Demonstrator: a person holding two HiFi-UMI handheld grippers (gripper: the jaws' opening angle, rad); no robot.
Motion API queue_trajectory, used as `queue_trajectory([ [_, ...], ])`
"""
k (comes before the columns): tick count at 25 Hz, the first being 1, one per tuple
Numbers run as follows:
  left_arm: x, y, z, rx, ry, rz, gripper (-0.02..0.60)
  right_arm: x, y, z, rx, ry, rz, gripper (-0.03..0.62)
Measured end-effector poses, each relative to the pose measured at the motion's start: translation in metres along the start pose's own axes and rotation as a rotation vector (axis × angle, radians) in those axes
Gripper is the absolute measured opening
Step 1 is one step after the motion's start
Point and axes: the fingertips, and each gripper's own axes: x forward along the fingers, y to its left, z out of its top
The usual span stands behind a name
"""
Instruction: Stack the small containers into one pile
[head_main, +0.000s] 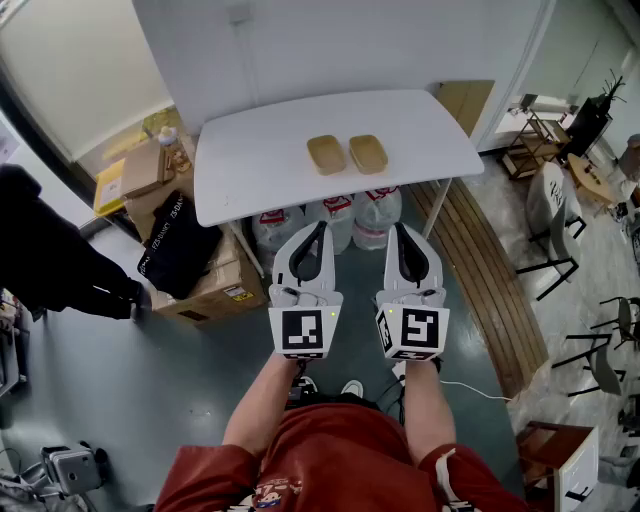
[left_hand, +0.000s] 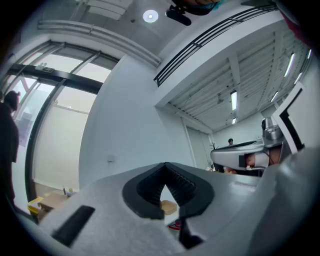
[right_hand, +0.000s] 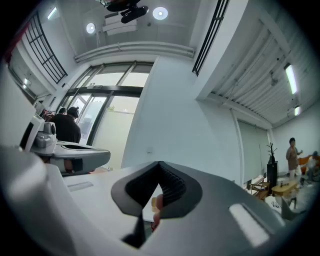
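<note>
Upper centre, two small containers (head_main: 347, 154) sit side by side on table (head_main: 240, 170), unstacked. Below them, left gripper (head_main: 319, 231) and right gripper (head_main: 401, 231) are closed and empty, likely pre-approach.

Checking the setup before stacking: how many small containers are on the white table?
2. The left tan container and the right tan container lie side by side on the white table, unstacked. None appears hidden.

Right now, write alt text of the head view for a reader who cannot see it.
Two shut, empty grippers, the left gripper and the right gripper, are held side by side before a white table. On it a tan container lies beside a second container, not stacked. Water jugs stand under the table.
</note>
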Motion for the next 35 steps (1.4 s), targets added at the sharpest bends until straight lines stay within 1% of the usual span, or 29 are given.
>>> queue_trajectory([
  [4,-0.001,0.001,-0.004,0.013,0.03,0.0,0.003,0.001,0.002,-0.001,0.002,-0.017,0.008,0.0],
  [7,0.001,-0.004,0.001,0.015,0.007,0.004,0.003,-0.001,-0.002,-0.002,0.002,-0.018,0.009,0.0],
  [9,0.003,-0.007,0.0,0.022,0.018,0.0,0.003,-0.001,-0.005,-0.002,0.0,-0.018,0.007,0.0],
  [12,0.005,-0.01,0.001,-0.001,0.001,0.007,0.003,-0.002,-0.009,-0.004,0.003,-0.021,0.004,0.0],
  [17,0.01,-0.018,0.003,0.014,-0.002,0.005,0.003,-0.004,-0.016,-0.006,0.023,-0.024,0.018,0.002],
  [20,0.014,-0.026,0.002,0.01,-0.006,0.001,0.003,-0.005,-0.024,-0.01,0.037,-0.02,0.019,0.002],
  [27,0.029,-0.051,-0.003,-0.003,-0.001,-0.008,0.003,-0.009,-0.053,-0.019,0.05,-0.008,0.009,0.002],
  [31,0.042,-0.078,-0.002,0.004,-0.004,-0.018,0.003,-0.017,-0.082,-0.02,0.046,-0.005,-0.003,0.002],
  [35,0.054,-0.099,-0.008,0.0,0.019,-0.031,0.003,-0.022,-0.105,-0.024,0.058,-0.008,-0.013,0.002],
])
